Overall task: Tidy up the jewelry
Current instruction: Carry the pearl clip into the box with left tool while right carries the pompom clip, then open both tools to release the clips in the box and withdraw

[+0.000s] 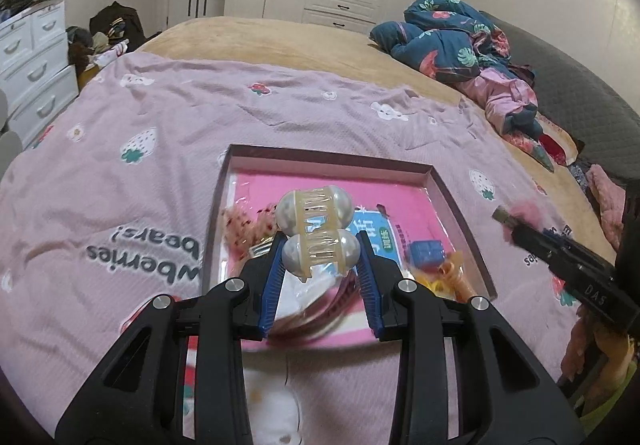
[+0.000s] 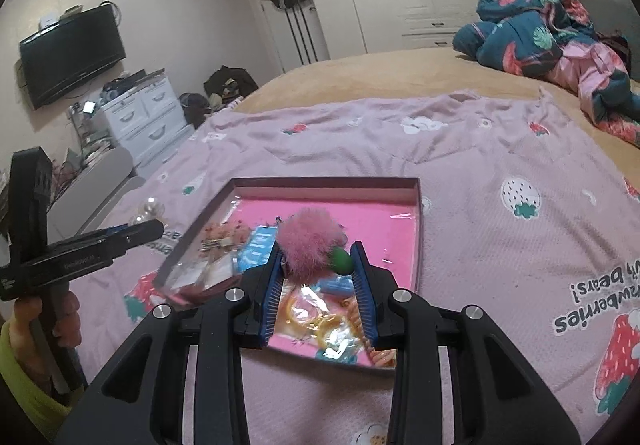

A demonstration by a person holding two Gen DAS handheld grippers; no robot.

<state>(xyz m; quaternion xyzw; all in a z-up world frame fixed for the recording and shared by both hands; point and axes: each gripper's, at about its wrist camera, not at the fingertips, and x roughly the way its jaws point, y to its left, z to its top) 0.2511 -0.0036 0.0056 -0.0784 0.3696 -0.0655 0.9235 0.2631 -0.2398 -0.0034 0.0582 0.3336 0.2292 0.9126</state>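
We see a dim, warm indoor light with a pinkish cast in both views; its source lies out of frame. Shadows are soft under our black two-finger left gripper (image 1: 320,249). Glare glints off the clear plastic wrapping (image 2: 320,319) below our right gripper (image 2: 316,259). The fluffy pink pom-pom (image 2: 310,247) between its fingers looks blurred. Straight lines bow toward the rims, and dark vignetting fills the corners.

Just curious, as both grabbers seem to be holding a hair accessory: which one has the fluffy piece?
The right gripper: it clamps a pink furry pompom. The left gripper grips a smooth pearly hair claw instead.
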